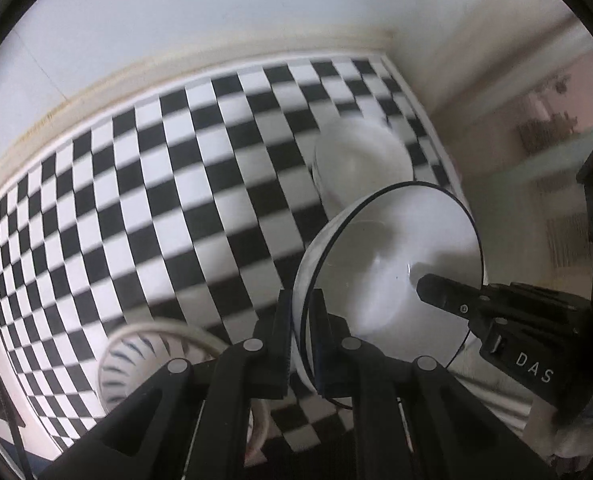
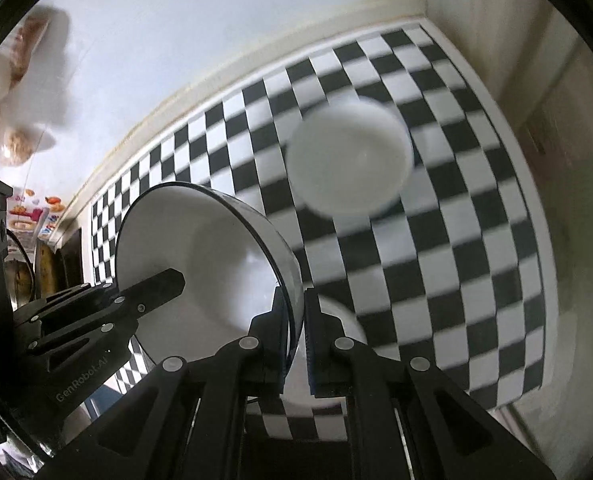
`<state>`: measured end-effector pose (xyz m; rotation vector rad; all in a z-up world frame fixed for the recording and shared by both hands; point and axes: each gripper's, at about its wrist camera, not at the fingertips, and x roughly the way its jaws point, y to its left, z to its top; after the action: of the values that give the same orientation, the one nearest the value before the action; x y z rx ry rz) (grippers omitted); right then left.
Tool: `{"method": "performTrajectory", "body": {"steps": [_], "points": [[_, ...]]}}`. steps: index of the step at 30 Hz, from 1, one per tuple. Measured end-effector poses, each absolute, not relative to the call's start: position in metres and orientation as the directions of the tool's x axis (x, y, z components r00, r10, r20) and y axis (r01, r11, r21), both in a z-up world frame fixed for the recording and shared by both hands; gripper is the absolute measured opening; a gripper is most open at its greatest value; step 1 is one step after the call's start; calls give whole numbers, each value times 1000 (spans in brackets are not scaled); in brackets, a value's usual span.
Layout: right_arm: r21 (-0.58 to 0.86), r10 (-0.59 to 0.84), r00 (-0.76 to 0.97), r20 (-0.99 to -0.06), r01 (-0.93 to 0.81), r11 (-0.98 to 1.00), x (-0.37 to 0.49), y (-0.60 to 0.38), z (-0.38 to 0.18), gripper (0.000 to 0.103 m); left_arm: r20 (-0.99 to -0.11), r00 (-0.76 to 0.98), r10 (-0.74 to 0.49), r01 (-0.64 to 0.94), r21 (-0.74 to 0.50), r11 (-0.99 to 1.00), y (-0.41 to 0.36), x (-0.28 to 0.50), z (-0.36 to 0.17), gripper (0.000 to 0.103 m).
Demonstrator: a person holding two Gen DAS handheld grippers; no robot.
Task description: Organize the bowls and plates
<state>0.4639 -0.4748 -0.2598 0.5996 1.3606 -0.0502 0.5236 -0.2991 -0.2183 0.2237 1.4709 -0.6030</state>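
A white bowl with a thin dark rim [image 1: 392,248] [image 2: 200,248] hangs tilted above the checkered table, held from both sides. My left gripper [image 1: 302,304] is shut on its left rim. My right gripper [image 2: 295,304] is shut on the opposite rim. Each view shows a finger of the other gripper reaching inside the bowl: a right finger [image 1: 440,290] and a left finger [image 2: 160,286]. A plain white bowl [image 1: 360,156] [image 2: 348,160] rests on the table beyond. A bowl with dark stripes [image 1: 136,356] sits near the left gripper.
The black-and-white checkered cloth [image 1: 156,200] [image 2: 456,240] covers the table up to a pale wall. Another white dish [image 2: 336,344] lies partly hidden under the right gripper. Pots and kitchen clutter [image 2: 28,264] stand at the table's left end, and bags [image 2: 12,92] hang on the wall.
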Motion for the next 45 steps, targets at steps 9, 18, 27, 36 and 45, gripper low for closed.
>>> {"method": "performTrajectory", "body": {"steps": [9,18,27,36,45], "points": [[344,312,143,-939,425,838,415,-465,-308,8,-982,-101,-158,547,-188,816,-308,483,-263,6],[326,313,106,-944,450,831,402,-467,-335,8,-993,-101,-68,585,-114,803,-321,472,-286,7],[305,311,63,-948,447,841,406,-462,-349,8,-996,-85,3,611,-50,790,-326,468,-298,8],[295,314,33,-949,450,843,419,-458,-358,9,-995,-98,12,600,-49,799,-330,469,-319,12],[372,408,45,-912,513,774,418,-474,-359,19,-990,-139,-32,551,-104,828,-315,483,-320,12]]}}
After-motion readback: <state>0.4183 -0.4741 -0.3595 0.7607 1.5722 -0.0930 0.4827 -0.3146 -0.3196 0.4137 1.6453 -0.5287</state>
